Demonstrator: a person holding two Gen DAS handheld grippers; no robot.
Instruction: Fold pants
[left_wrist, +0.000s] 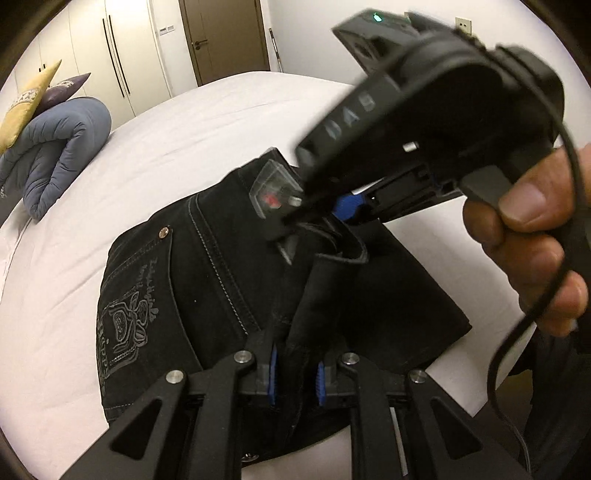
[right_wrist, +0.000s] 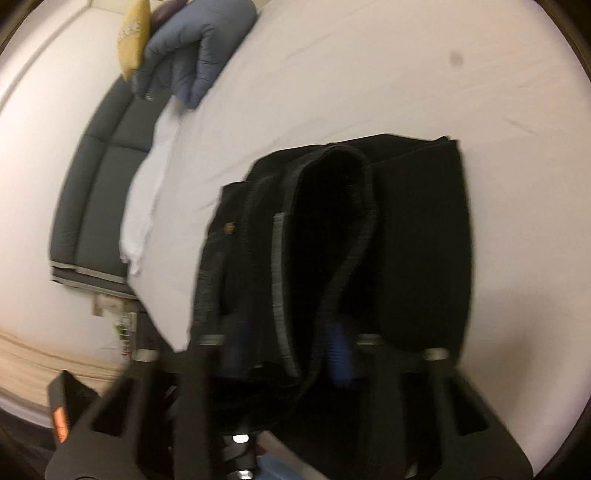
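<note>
On the far left of the bed (left_wrist: 207, 122) a rolled blue duvet (left_wrist: 55, 147) lay with two cushions (left_wrist: 33, 99) against it, well apart from your work. The black pants (left_wrist: 192, 280) sat near the bed's middle, already folded into a compact stack, with the embroidered back pocket (left_wrist: 129, 306) uppermost on the left side.

Your left gripper (left_wrist: 295, 373) was nearly closed, its blue pads pinching a raised ridge of dark cloth at the near edge of the stack. To the right, your right gripper (left_wrist: 295, 218) was clamped on a hem or band standing up from the top layer (its own blurred view shows dark fabric pinched between the blue pads (right_wrist: 338, 354)). Your right hand (left_wrist: 528, 251) gripped its handle, cable trailing.

Assessment: the main folds appeared done, since the legs were no longer laid out. What appeared to remain was one last fold or the flattening of the loose, upstanding layer, then release. I could not tell how many layers each tool held.
</note>
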